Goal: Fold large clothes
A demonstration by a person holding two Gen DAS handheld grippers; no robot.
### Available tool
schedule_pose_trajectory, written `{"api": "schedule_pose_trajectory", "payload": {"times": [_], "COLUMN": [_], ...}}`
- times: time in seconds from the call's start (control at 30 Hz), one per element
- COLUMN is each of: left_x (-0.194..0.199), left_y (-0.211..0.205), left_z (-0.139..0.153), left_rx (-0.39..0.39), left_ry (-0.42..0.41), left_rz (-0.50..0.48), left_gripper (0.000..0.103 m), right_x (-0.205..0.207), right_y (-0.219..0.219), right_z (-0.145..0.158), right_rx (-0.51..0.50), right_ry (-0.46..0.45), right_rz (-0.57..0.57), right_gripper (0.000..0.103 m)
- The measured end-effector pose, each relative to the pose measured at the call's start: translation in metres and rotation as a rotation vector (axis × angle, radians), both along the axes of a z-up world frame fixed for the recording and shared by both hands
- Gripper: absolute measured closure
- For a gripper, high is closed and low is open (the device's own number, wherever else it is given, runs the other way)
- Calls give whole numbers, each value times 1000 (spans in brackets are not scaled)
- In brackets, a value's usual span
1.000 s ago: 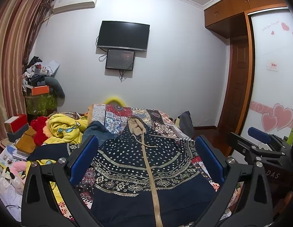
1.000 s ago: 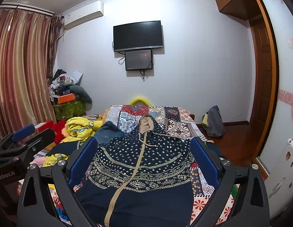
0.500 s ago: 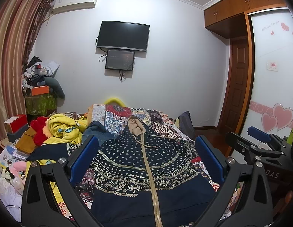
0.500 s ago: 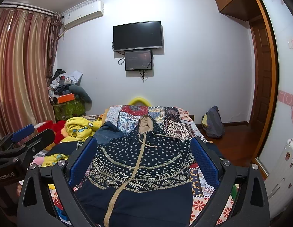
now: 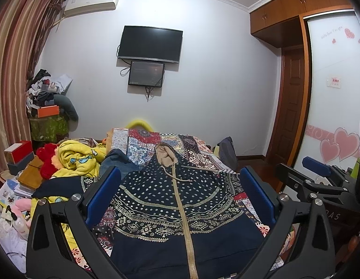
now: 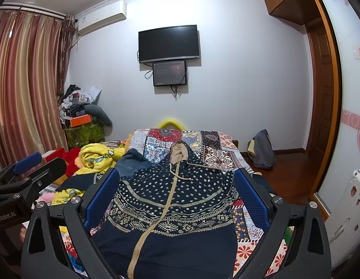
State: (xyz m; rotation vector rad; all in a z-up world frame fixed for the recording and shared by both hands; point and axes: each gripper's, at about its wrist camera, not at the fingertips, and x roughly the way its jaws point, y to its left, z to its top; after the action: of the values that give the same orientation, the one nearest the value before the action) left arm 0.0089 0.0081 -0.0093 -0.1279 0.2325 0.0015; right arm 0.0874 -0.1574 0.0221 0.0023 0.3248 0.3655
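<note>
Evidently at the very start: nothing folded, nothing gripped. Navy patterned hoodie [image 5: 180, 200] spread face up on the patchwork bedspread [image 5: 156, 139], zipper closed and running from 6 o'clock up to the tan-lined hood [image 5: 164, 154] at 12 o'clock. One sleeve [image 5: 61, 182] trailing out toward 9 o'clock, over a yellow cartoon blanket [image 5: 77, 158]; the other sleeve hard to make out past the right shoulder in either view.

Left gripper [image 5: 180, 197] held above the hem end, jaws spread wide, blue pads [image 5: 103, 195] framing the chest, holding nothing. Right gripper [image 6: 175, 197] likewise wide open and empty, hovering just to the right of its partner, whose arm shows at 9 o'clock in the right wrist view.

Step in hand, by the look of it: lining up over the garment before the first grasp. Next move likely calls for lowering each gripper to a shoulder or sleeve edge, closing on one layer only, then carrying the sides inward toward the zipper. Worth watching: pinching the bedspread along with the fabric, and the sleeve snagging on the clutter at 9 o'clock.
</note>
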Motion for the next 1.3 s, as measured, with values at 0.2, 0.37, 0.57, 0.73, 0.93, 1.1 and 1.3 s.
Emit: {"api": "schedule_pose_trajectory", "payload": {"times": [0.2,0.37,0.57,0.73,0.93,1.1,1.3], "left_x": [0,2,7,20,47,86,132], "left_y": [0,2,10,22,53,95,161], "left_z": [-1,-1,-2,-4,-9,-25,-61], "left_rx": [-2,-4,-11,-7,8,1,-46], "left_ry": [2,4,7,9,24,81,198], "left_rz": [2,6,10,26,87,187,337], "left_gripper": [0,0,0,0,0,0,0], "right_x": [1,3,11,23,54,95,147], "right_y": [1,1,5,11,24,39,57], "right_z": [0,-1,-3,-7,-14,-24,-48], "right_rx": [-1,-5,-16,-35,-70,-80,-121], "right_ry": [4,7,22,37,60,111,191], "right_rz": [-2,-2,-9,-16,-22,-18,-21], "right_gripper": [5,5,5,5,5,5,5]}}
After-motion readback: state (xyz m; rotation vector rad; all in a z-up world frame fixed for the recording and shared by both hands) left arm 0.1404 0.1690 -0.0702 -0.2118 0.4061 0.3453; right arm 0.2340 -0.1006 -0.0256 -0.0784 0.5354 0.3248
